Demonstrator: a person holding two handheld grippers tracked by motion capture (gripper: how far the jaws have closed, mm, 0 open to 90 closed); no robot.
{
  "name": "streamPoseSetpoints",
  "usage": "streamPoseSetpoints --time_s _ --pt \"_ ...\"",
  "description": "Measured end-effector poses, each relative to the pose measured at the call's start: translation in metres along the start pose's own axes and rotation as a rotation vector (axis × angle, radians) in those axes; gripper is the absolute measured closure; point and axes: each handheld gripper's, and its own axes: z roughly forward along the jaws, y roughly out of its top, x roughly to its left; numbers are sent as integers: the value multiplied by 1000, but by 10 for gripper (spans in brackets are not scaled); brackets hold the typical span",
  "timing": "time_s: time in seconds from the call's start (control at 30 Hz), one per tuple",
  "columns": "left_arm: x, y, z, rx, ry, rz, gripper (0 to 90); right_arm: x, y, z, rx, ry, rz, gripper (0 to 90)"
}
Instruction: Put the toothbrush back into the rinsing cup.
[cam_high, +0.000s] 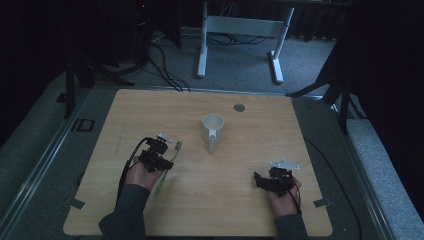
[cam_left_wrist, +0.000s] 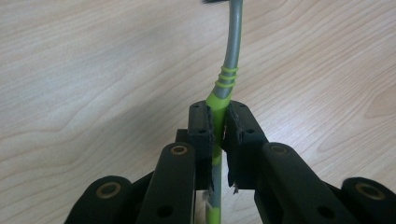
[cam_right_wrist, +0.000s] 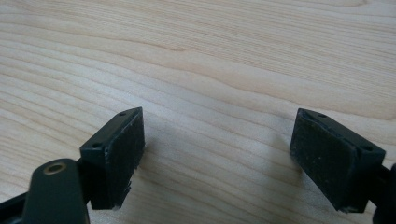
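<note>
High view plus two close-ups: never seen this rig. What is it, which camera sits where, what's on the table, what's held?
No robot: a person holds a two-jaw gripper in each hand. The high view looks down on the wooden table from above the person's side. The other two cameras ride on the grippers and look along their black jaws. The left gripper is shut on a green and grey toothbrush at its handle. The right gripper is open, with bare wood between its jaws. A white mug stands upright mid-table, apart from both.
</note>
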Motion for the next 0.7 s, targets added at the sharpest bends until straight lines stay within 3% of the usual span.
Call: streamPoseSetpoints --time_s 0.53,0.7 --pt "11 -2 -20 -188 -32 -31 813 0 0 0 -1 0 1 177" --pt "11 -3 -26 -250 -43 -17 813 0 0 0 -1 0 2 177"
